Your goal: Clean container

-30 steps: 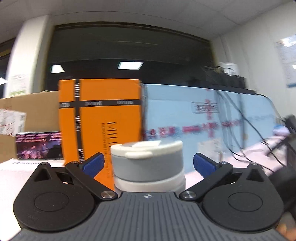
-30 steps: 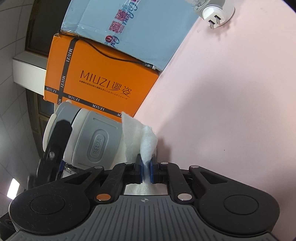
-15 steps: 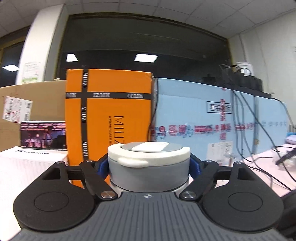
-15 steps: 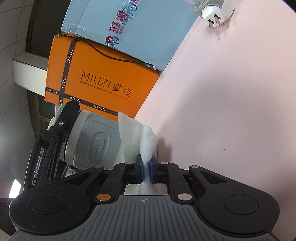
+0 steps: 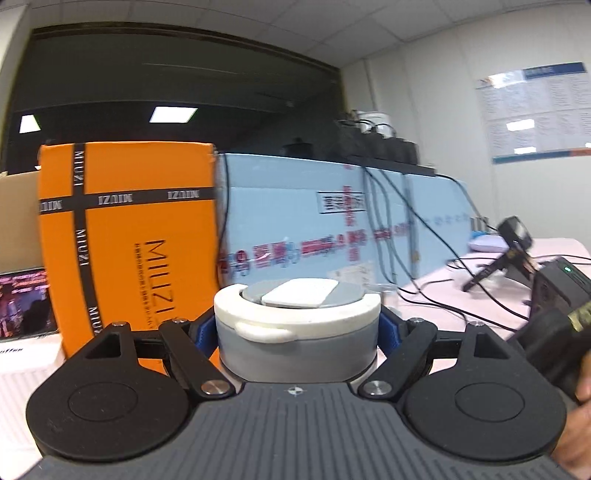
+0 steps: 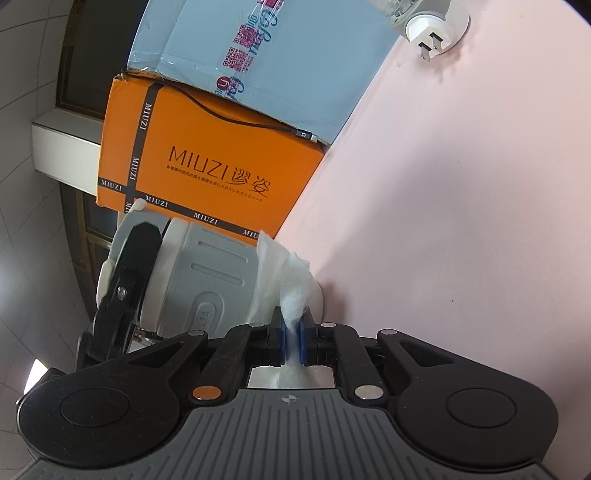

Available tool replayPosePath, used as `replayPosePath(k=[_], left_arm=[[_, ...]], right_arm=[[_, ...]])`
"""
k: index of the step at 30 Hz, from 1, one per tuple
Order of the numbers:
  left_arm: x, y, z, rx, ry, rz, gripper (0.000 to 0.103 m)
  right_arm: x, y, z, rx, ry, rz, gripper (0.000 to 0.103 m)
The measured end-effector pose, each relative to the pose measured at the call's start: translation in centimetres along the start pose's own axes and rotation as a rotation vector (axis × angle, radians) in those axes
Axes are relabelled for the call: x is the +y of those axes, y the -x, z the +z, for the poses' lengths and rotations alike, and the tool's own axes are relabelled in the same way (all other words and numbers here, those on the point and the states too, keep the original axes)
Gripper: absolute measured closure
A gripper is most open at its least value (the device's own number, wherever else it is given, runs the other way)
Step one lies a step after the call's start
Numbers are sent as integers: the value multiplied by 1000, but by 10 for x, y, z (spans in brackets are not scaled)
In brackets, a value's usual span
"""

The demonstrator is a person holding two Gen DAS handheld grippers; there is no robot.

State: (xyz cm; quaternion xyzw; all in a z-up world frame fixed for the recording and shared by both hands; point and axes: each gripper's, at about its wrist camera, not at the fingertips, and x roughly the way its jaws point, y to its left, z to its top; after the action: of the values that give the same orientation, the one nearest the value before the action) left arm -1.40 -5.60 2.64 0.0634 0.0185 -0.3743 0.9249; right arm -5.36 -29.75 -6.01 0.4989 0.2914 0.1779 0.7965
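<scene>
Left gripper (image 5: 297,328) clamps the container (image 5: 297,325) just under its lid, upright on the pink table (image 6: 461,221). Right gripper (image 6: 291,330) pinches a white wipe (image 6: 284,273), touching the container's lower wall, at right angles to its long axis.

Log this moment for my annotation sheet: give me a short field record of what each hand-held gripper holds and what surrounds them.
left hand-held gripper: shut on the grey and white container, gripping near its lid
right hand-held gripper: shut on a white tissue
tissue contact: pressed against the container's lower end
container lid: on, closed
surface: pink table
behind: orange MIUZI box, with a light blue box next to it
cables: black cable lying across the boxes
also there: white plug adapter on the table
</scene>
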Motion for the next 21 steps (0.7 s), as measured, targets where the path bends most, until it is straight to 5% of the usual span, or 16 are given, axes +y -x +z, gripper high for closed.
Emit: replayPosePath(k=[9, 15, 17, 21], left_arm=[[3, 6, 0, -35, 41, 17, 14], [7, 20, 12, -113, 68, 86, 11], [11, 22, 16, -116, 86, 129, 0], [23, 21, 18, -78, 134, 203, 0]], right_arm=[[3, 9, 4, -52, -15, 158, 94], [15, 25, 15, -122, 17, 366, 94], [22, 32, 21, -163, 41, 416, 94], [35, 36, 32, -216, 56, 429, 94]])
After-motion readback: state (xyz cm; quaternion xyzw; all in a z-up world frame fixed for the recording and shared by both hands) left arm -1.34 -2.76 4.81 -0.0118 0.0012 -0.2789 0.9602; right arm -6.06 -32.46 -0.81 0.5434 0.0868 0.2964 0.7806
